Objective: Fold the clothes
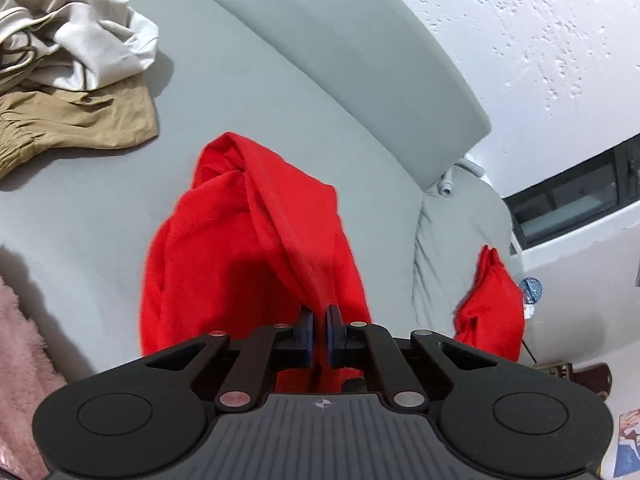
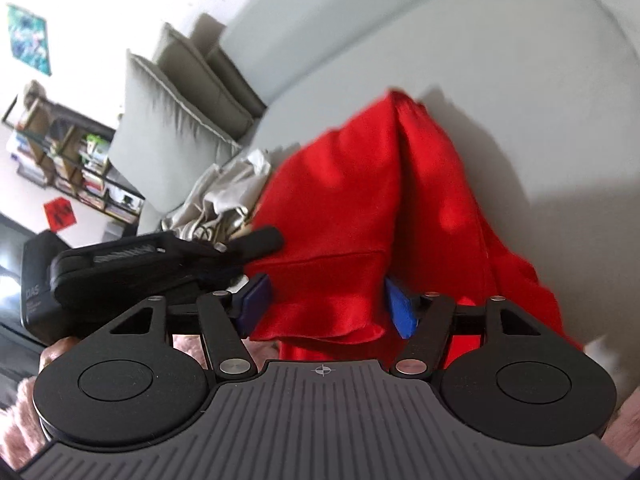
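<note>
Left wrist view: the left gripper [image 1: 319, 330] pinches the red garment [image 1: 256, 248] hanging ahead; the right gripper [image 2: 328, 304] gapes around its hem.

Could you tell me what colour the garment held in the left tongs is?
Red garment; clearest in left wrist view.

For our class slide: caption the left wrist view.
Left gripper shut on the red garment, lifting it over a grey sofa.

Left gripper [image 1: 319, 322] fingers pinched together — right gripper [image 2: 326, 304] agape.
</note>
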Available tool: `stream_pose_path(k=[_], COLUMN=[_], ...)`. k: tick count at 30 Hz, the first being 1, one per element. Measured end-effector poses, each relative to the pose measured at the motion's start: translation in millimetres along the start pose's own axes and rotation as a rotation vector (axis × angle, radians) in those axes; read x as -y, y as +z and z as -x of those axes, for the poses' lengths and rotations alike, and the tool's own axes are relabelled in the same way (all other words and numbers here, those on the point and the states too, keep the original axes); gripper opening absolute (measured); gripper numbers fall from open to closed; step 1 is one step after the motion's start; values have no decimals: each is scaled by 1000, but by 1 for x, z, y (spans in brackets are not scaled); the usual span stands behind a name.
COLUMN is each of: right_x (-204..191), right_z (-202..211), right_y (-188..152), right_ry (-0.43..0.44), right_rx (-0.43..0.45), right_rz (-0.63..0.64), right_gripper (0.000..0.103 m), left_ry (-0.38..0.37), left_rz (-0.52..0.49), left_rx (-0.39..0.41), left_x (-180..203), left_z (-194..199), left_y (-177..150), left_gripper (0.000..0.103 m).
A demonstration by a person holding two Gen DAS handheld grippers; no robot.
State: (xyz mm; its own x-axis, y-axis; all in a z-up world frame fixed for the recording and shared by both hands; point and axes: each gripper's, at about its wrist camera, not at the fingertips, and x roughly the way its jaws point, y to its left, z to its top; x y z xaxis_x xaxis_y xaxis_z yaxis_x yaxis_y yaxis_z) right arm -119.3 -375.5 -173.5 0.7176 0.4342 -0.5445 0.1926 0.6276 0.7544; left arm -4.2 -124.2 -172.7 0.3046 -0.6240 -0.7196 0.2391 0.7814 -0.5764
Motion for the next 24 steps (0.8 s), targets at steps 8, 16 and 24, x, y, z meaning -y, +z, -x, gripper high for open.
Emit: stream_pose_path(k=[8,16,24], right_x=[5,15,24], right_z=[-13,-17,-15], right_y=[-7,-6,-6], right_ry=[-64,-65,-42], right_rx=[-33,-36,-29], right_rz=[-31,-37,-65], right_gripper=[67,65,64], left_ry=[49,91,109], left_rz=[-90,-151,-242], left_rx=[-24,-81,-58], left_x=[3,0,1], left_z=[-7,-15,-17], left_y=[-15,-18,-24], left_gripper=[37,45,34])
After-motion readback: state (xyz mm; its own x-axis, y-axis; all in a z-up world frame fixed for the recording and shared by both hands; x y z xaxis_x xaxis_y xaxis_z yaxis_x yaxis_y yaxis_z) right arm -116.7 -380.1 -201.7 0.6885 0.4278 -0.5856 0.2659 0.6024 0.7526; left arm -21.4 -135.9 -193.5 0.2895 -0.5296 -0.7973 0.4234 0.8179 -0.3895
